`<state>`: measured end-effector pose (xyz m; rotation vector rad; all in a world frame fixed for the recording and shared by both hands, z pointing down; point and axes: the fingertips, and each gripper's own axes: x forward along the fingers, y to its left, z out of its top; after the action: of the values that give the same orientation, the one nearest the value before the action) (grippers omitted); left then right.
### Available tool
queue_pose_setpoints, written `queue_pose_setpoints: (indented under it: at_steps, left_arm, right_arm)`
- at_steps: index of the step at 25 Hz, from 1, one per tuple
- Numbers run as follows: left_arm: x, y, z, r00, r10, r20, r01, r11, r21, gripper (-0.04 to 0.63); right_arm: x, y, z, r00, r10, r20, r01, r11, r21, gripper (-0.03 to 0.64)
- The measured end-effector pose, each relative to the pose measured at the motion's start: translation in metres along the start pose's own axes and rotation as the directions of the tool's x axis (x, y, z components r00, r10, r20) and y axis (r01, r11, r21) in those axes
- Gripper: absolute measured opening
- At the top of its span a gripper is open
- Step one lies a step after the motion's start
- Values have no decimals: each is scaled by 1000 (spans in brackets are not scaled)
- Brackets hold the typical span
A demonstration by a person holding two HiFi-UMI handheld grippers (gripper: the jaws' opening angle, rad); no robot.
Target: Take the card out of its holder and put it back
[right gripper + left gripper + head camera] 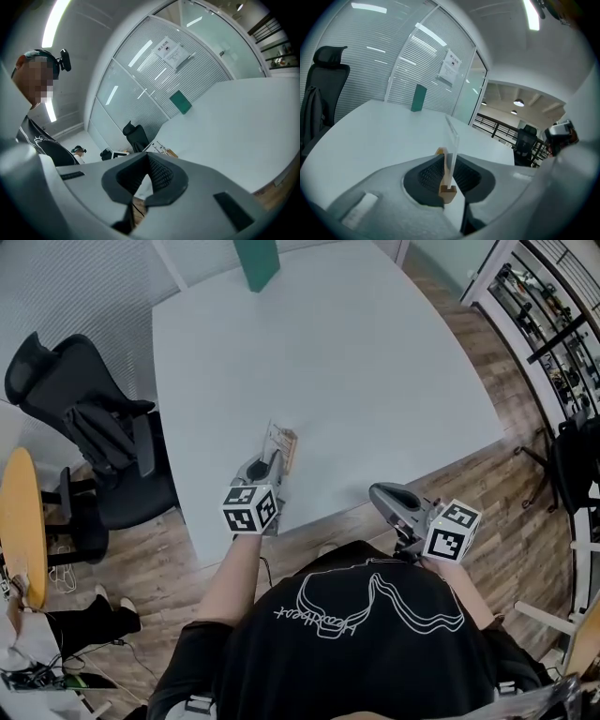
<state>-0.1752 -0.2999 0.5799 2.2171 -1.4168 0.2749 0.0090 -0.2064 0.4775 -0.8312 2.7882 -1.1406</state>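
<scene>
A clear card [453, 140] stands upright in a slotted wooden holder [447, 192] near the front edge of the white table [356, 352]. In the head view the card and holder [281, 442] show just beyond my left gripper [272, 457]. In the left gripper view, my left gripper [449, 161] has its black pads closed in on both sides of the holder and the card's lower part. My right gripper [380, 491] hangs off the table's front edge, above the wooden floor. Its pads [148, 157] meet with nothing between them.
A green upright block [257, 261] stands at the table's far edge. A black office chair [84, 418] sits to the left of the table, with a round wooden tabletop [19, 521] beyond it. Glass walls with blinds stand behind, and black railings [553, 324] to the right.
</scene>
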Motion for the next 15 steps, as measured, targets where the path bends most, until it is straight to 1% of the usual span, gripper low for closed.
queue_pose_setpoints:
  at_steps: [6, 15]
  left_arm:
    - [-1, -4, 1, 1000, 13, 11, -13, 1000, 0, 35]
    - [-3, 2, 5, 998, 55, 21, -54, 998, -38, 28]
  right_arm:
    - [-2, -1, -3, 1000, -1, -19, 1, 1000, 23, 9]
    - [4, 5, 0, 999, 1, -33, 0, 1000, 11, 9]
